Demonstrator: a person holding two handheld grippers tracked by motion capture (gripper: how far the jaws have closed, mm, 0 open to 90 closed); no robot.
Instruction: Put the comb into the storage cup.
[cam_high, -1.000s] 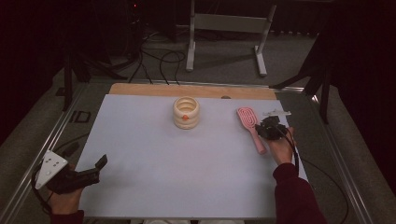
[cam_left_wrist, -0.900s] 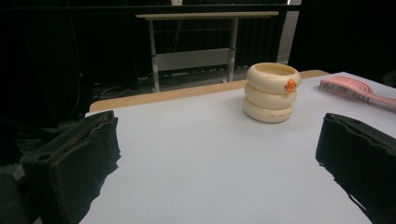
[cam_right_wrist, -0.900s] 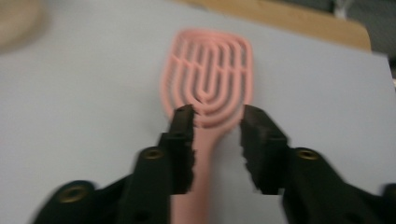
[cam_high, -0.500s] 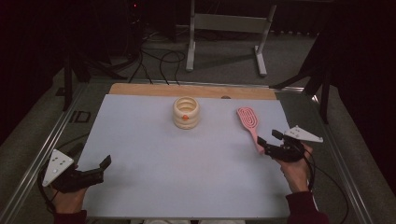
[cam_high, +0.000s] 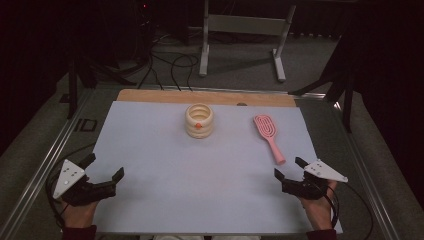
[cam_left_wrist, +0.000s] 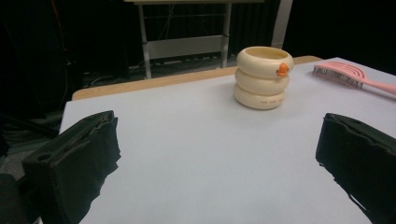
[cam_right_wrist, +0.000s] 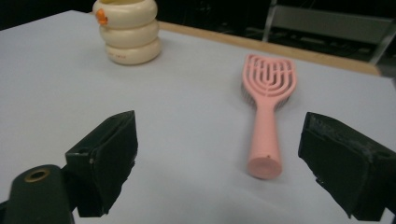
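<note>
The pink hairbrush (cam_right_wrist: 267, 114) lay flat on the white table (cam_high: 210, 200), bristles down, its handle end pointing toward the right gripper (cam_high: 290, 170) and lying just ahead of that gripper's fingertips, nearer the right-hand finger (cam_right_wrist: 348, 163) in the right gripper view. The jaws of the right gripper had just been opening; they stood wide apart, with nothing between them and the brush free of both pads. The brush appeared to be light, rigid moulded plastic with a smooth, possibly slippery handle; the slotted head looked less suited to clamping. The straight handle, gripped across its width near mid-length, was judged the best hold. The left gripper (cam_high: 102, 172) also stood wide open and empty, well apart from the brush. A cream ringed container (cam_high: 199, 120) stood upright, farther beyond both sets of fingers.
</note>
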